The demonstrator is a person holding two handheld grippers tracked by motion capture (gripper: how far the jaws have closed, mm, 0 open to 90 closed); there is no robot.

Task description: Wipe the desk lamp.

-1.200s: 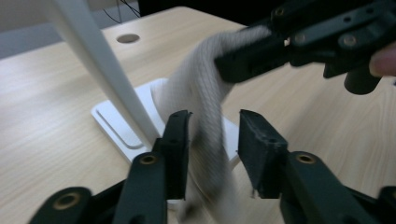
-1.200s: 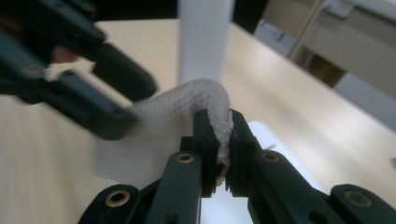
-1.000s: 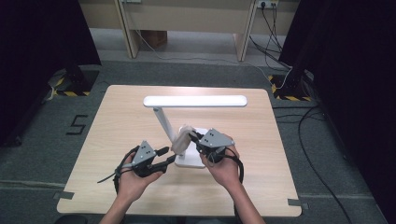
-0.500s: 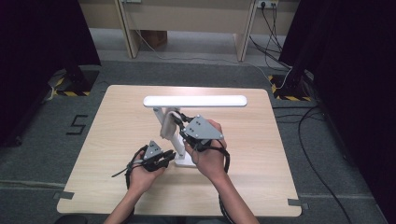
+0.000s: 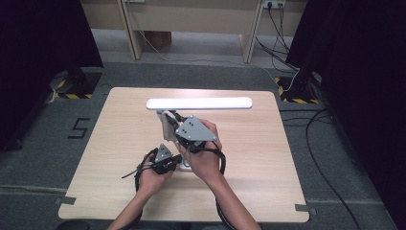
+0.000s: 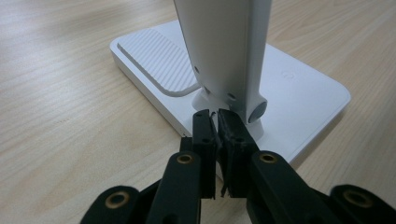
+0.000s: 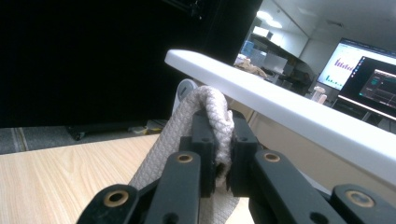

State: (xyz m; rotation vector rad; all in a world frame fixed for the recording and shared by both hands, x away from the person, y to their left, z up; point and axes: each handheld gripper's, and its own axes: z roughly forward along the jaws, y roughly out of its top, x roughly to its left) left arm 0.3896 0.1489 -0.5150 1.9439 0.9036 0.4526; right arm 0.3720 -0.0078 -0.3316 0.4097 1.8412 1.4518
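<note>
A white desk lamp stands mid-table, with a flat base (image 6: pixel 299 93), a slanted arm (image 6: pixel 224 42) and a long lit head (image 5: pixel 201 103). My left gripper (image 6: pixel 216 116) sits low at the foot of the arm, its tips against the base. Its jaws have just been closing and now stand together with nothing between them. My right gripper (image 7: pixel 219 119) is raised just under the lamp head (image 7: pixel 280 107). It is shut on a beige woven cloth (image 7: pixel 205 107), which hangs down beside the arm.
The wooden table (image 5: pixel 268 158) has bare surface on both sides of the lamp. Cables (image 5: pixel 330 158) lie on the grey floor to the right. Dark curtains (image 5: pixel 43 57) flank the table.
The right gripper has lifted the cloth from near the base up to the lamp head. The left gripper has moved in and down to the foot of the arm and closed.
</note>
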